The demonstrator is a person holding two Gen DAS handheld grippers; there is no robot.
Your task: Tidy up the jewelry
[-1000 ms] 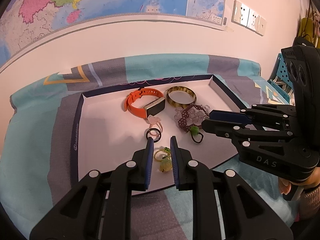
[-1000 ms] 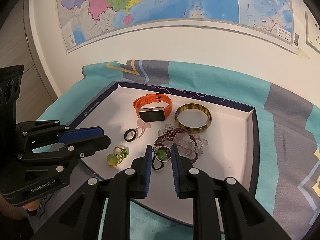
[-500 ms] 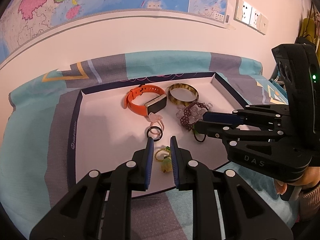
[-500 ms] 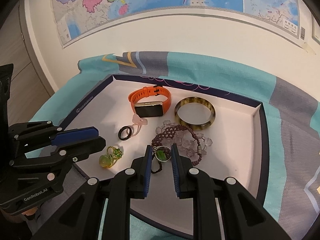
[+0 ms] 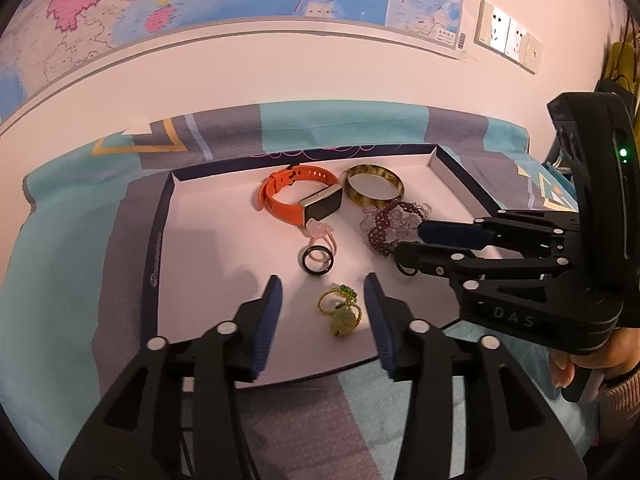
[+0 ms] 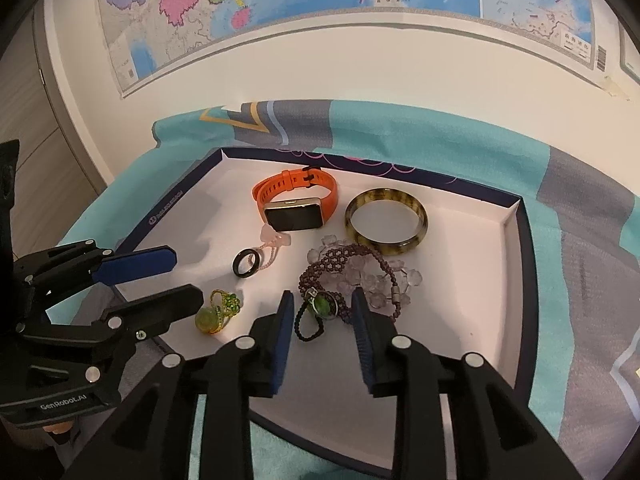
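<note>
Left wrist view: the left tool [image 5: 323,304] is opening around the gold-and-green ring [image 5: 340,309], pads clear of it. The right tool [image 6: 320,320] is opening likewise around the green pendant [image 6: 321,306]. All jewelry is lying loose in the white tray [image 5: 192,240]; sorting is apparently just beginning.

Left gripper [image 5: 324,300] and right gripper [image 6: 322,312] side by side, angled downward, jaws opening.
</note>
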